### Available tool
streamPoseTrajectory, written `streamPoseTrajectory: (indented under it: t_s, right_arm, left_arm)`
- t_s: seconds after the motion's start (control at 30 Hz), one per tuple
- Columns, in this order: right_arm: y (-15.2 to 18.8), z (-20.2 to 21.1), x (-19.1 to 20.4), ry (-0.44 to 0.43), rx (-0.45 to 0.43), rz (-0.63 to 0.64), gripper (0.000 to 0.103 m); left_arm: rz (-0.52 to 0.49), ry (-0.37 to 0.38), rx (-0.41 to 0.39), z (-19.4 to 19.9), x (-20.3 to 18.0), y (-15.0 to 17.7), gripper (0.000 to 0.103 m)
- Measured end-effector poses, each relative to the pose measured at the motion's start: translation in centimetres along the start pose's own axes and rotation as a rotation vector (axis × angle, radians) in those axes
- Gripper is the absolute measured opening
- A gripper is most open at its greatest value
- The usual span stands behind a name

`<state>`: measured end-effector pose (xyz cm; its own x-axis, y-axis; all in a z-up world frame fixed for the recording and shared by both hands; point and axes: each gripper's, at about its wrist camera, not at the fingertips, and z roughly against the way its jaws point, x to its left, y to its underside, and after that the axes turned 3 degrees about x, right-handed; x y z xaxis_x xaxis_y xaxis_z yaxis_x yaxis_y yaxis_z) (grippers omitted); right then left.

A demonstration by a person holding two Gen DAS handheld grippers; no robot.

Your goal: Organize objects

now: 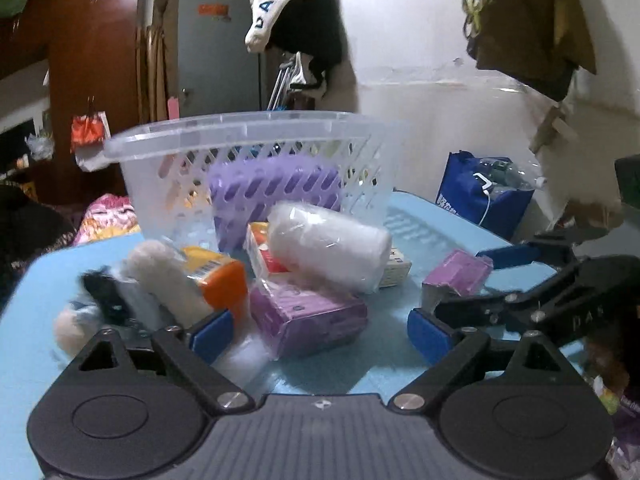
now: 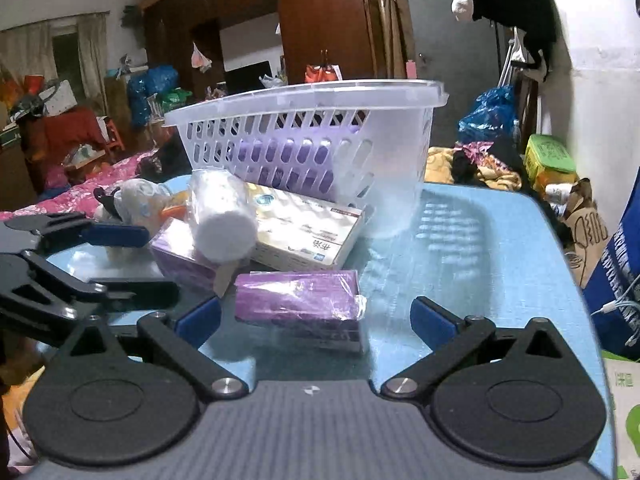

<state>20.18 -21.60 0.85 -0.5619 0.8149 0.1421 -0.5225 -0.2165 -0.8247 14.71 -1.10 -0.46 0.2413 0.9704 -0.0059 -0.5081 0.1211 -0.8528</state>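
Right wrist: purple box (image 2: pixel 298 306) lies between open right claw (image 2: pixel 316 320) fingers.

Your left gripper (image 1: pixel 320 330) points forward and level, with its jaws spread wide and nothing between its blue fingertips (image 1: pixel 212 330). Your right gripper (image 2: pixel 316 320) is posed the same way: level, jaws wide apart, blue pads (image 2: pixel 434 322) gripping nothing. The two tools sit close, side by side. In the left wrist view, your right gripper (image 1: pixel 492 276) comes in from the right edge, its black linkage angled inward and crossing just past your left gripper's right fingertip. In the right wrist view, your left gripper (image 2: pixel 120 256) reaches in from the left edge, its jaws plainly apart, one blue finger (image 2: pixel 116 236) pointing across the frame. Your hands and arms are out of view.
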Motion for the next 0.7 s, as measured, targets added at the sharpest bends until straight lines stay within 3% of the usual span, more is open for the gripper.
streamPoseTrajectory:
  t_s: [0.2,0.27,0.3,0.33,0.37,0.7]
  right_arm:
    - [1.5,0.7,-0.9,-0.005,-0.023,-0.033,0.100]
    - [1.6,0.6,-0.5,0.005,-0.023,-0.007,0.089]
    - [1.7,0.6,-0.3,0.008,-0.027,0.006,0.086]
    - [1.9,0.6,0.0,0.021,-0.029,0.019,0.077]
    - [1.9,0.6,0.1,0.035,-0.033,0.026,0.075]
    - [3.2,3.4,0.1,0.019,-0.125,-0.010,0.075]
  left_arm:
    - [0.008,-0.061,0.018,-1.5,-0.5,-0.8,0.095]
    - [-0.007,-0.091,0.037,-1.9,-0.9,-0.8,0.094]
    - [-0.012,-0.101,0.046,-1.9,-1.1,-0.7,0.085]
    - [-0.016,-0.110,0.050,-1.9,-1.1,-0.7,0.076]
    - [-0.012,-0.107,0.049,-1.7,-1.0,-0.5,0.076]
    - [-0.006,-0.119,-0.069,3.3,-0.2,1.9,0.075]
